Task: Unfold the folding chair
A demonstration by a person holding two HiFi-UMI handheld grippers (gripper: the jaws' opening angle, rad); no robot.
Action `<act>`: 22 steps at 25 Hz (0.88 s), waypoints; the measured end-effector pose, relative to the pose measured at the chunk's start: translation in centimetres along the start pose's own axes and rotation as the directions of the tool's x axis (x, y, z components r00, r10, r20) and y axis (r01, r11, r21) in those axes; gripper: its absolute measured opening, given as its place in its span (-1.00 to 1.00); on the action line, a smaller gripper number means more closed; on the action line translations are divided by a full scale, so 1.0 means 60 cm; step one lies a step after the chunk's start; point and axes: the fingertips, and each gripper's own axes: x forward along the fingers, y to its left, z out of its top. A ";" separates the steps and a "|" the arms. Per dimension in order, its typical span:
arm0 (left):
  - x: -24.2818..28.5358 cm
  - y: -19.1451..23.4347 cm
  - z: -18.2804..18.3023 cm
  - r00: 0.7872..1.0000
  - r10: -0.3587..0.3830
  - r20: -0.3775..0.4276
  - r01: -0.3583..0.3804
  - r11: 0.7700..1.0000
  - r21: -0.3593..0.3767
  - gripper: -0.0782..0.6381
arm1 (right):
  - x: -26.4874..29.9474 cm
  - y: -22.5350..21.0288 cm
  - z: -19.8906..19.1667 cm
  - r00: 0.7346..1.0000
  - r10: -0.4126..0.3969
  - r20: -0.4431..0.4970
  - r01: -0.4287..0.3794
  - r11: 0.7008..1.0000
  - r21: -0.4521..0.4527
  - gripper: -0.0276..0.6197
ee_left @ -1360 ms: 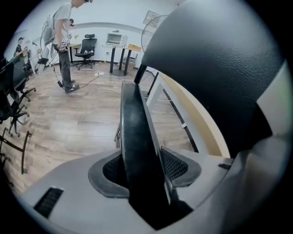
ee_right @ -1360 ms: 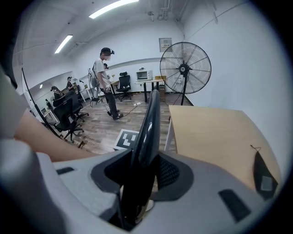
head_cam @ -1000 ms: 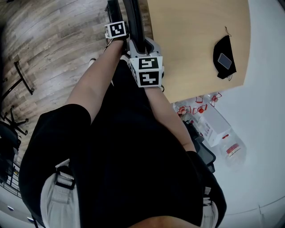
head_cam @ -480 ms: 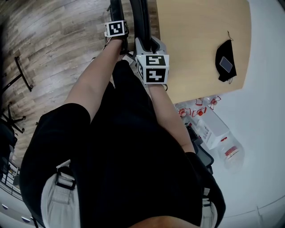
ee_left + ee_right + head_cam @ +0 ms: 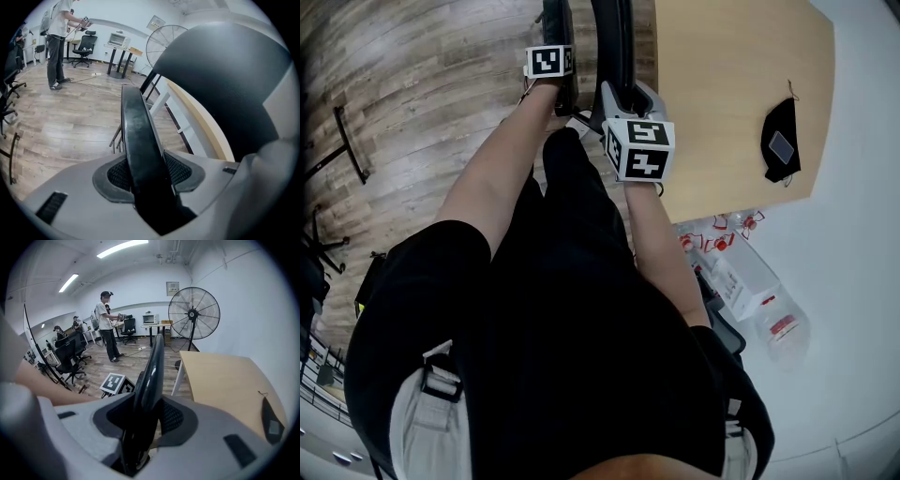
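Head view, nearest first: both forearms reach forward and down from the body, one gripper in each hand.

Left gripper: jaws stand partly apart, both pads pressed on a curved black bar of the folding chair. The bar fills the gap; nothing else is in it.

Right gripper: jaws stand closer together, clamped on a thin black edge of the same folding chair, which rises straight up out of the jaws. The left gripper's marker cube shows just beside that edge, lower left.

Change over the last second: neither grip has altered. In the head view both grippers and the two black chair parts have slid toward the table. The right gripper has gone further, so the gap between the two marker cubes is a little wider than it was.

Judgement: the two held parts are being drawn apart, so the unfolding is under way but early. The parts still run close and near parallel, and no open seat shows.

Risk: the chair now stands just beside the table edge, and further spreading could knock it.

Beyond: a black pouch lies on the table. A standing fan and a person are well away across the wooden floor.
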 end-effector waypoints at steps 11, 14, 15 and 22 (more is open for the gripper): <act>0.004 0.055 -0.013 0.997 -0.076 0.013 0.076 0.997 -0.007 -0.24 | 0.009 0.031 0.000 0.999 -0.036 -0.017 0.036 0.999 -0.009 -0.49; -0.011 0.071 -0.015 0.996 -0.085 0.014 0.086 0.996 -0.006 -0.23 | 0.010 0.034 -0.001 0.999 -0.045 -0.021 0.045 0.999 -0.006 -0.49; -0.014 0.078 -0.016 0.996 -0.091 0.017 0.091 0.996 -0.006 -0.23 | 0.010 0.034 -0.001 0.999 -0.049 -0.022 0.049 0.999 -0.005 -0.49; -0.022 0.142 -0.027 0.993 -0.115 0.015 0.116 0.992 -0.049 -0.21 | 0.022 0.018 -0.014 0.996 -0.082 -0.047 0.082 0.997 0.013 -0.49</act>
